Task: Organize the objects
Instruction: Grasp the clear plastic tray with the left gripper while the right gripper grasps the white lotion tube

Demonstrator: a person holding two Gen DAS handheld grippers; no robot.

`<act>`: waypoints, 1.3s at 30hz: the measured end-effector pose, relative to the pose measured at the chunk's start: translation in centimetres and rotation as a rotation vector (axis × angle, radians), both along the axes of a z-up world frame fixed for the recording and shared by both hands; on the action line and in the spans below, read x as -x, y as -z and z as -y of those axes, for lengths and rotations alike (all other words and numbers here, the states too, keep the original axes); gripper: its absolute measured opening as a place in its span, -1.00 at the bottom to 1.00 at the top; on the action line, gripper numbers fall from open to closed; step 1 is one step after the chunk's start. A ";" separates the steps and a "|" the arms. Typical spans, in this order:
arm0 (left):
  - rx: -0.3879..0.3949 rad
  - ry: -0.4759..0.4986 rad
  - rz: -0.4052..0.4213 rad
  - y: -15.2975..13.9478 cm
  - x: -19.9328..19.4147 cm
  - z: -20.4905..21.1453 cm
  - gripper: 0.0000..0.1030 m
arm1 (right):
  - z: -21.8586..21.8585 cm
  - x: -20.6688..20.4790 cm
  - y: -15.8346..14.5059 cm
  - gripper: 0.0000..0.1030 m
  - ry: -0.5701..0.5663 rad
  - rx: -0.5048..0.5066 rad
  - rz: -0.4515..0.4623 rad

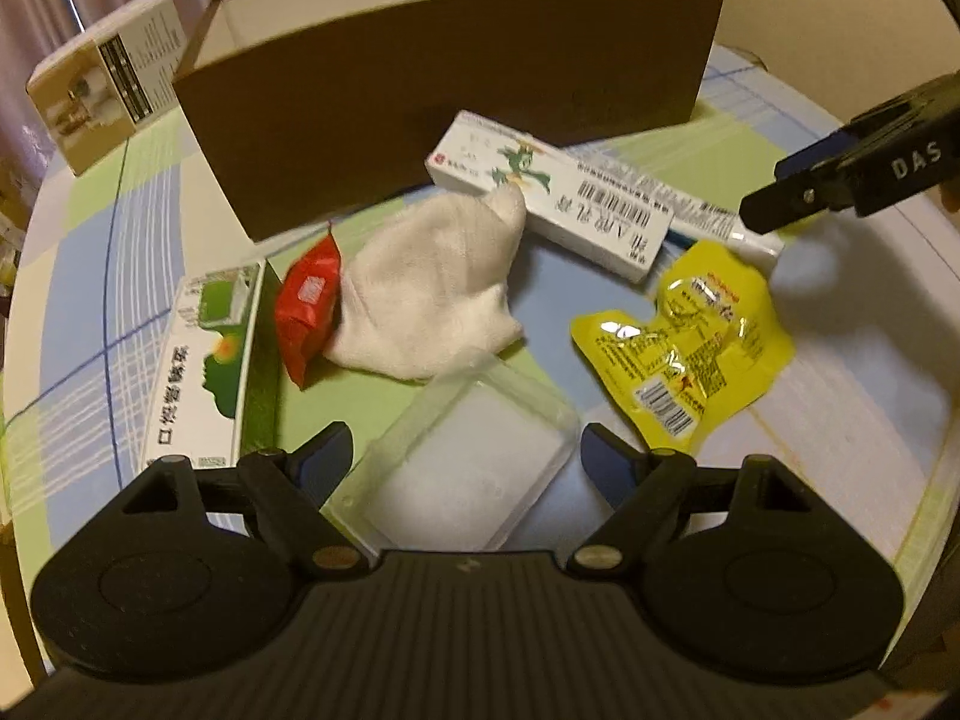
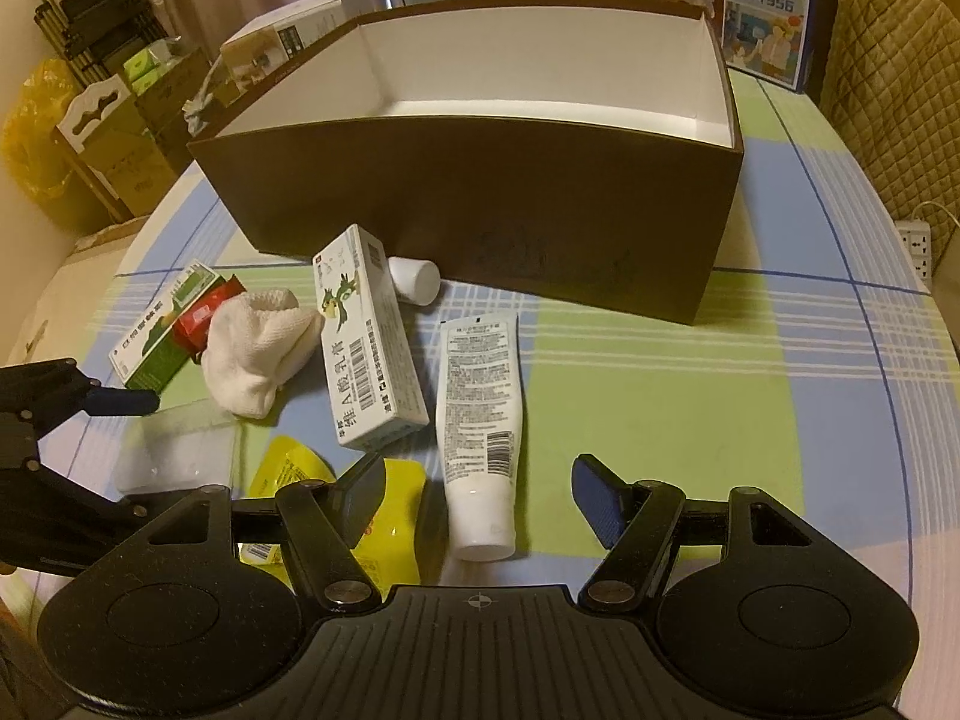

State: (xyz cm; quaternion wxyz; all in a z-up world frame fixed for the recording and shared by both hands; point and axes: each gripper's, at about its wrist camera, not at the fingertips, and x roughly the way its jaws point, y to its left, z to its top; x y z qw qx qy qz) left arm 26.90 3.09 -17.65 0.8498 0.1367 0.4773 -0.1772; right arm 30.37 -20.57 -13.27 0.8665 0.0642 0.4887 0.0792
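A clear plastic container (image 1: 474,480) lies on the checked tablecloth between the fingers of my left gripper (image 1: 467,453), which is open and straddles it. Beyond it lie a white cloth (image 1: 426,294), a red packet (image 1: 306,306), a green-and-white box (image 1: 204,360), a white ointment box (image 1: 552,198) and a yellow packet (image 1: 684,336). My right gripper (image 2: 480,495) is open, with the cap end of a white tube (image 2: 480,408) between its wide-apart fingers. The big brown box (image 2: 480,210) stands behind, and the part of its white inside that shows is empty.
A small white bottle (image 2: 414,279) lies against the brown box's front wall. A beige carton (image 1: 102,84) stands at the far left, and a milk carton (image 2: 762,6) behind the box. Bare cloth (image 2: 720,408) stretches to the right of the tube. The table edge curves on both sides.
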 end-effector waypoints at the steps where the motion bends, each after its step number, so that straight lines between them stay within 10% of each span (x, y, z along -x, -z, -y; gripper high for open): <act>1: -0.008 0.004 -0.007 0.2 0.0 0.1 0.53 | 0.0 0.0 0.0 0.28 -0.001 0.001 0.000; 11: -0.021 -0.017 -0.040 0.3 0.1 0.1 0.13 | 0.0 -0.1 0.1 0.28 -0.001 0.008 -0.006; 30: 0.012 -0.061 -0.049 0.3 -0.5 0.1 0.05 | -0.3 -0.8 0.9 0.27 -0.008 0.009 -0.008; 39: 0.042 -0.121 -0.048 -0.2 -0.9 -0.5 0.00 | -1.8 -1.7 2.3 -0.07 -0.059 0.088 -0.004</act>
